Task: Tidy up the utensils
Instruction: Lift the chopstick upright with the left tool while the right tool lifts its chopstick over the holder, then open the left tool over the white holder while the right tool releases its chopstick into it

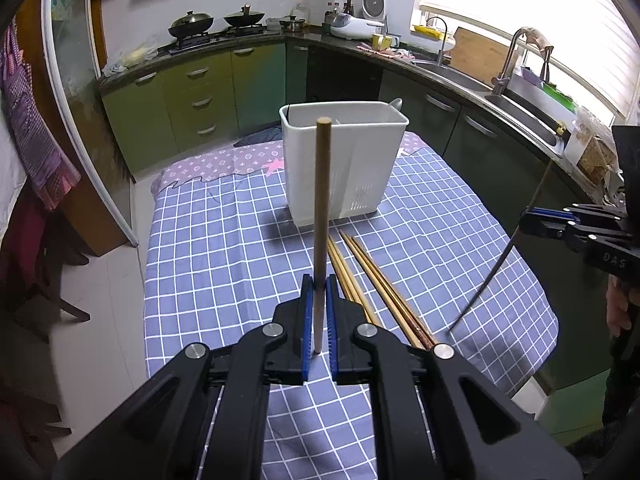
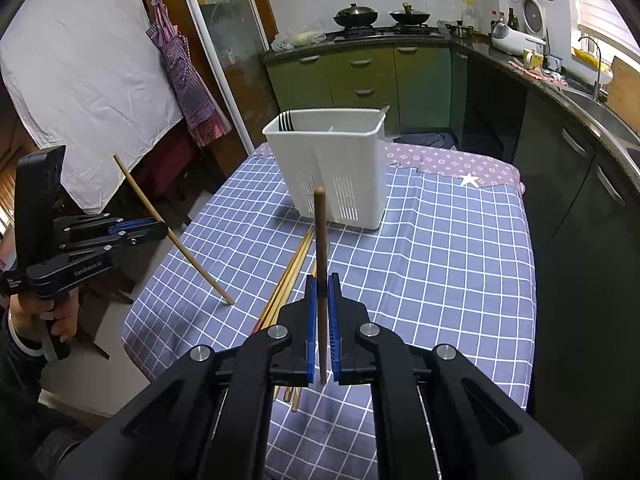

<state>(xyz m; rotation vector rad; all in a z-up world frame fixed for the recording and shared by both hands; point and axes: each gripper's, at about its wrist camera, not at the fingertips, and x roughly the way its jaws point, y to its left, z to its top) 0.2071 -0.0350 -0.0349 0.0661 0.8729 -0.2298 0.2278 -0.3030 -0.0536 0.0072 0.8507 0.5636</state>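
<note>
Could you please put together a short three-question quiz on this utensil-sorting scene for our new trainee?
1. True or false: the left gripper is shut on a light wooden chopstick.
2. What does the right gripper hold? A) a fork B) a dark chopstick C) nothing
3. Where do the loose chopsticks lie relative to the white utensil holder?

Key:
1. True; the blue pads clamp it.
2. B.
3. On the checked tablecloth, just in front of the holder, on the gripper side.
</note>
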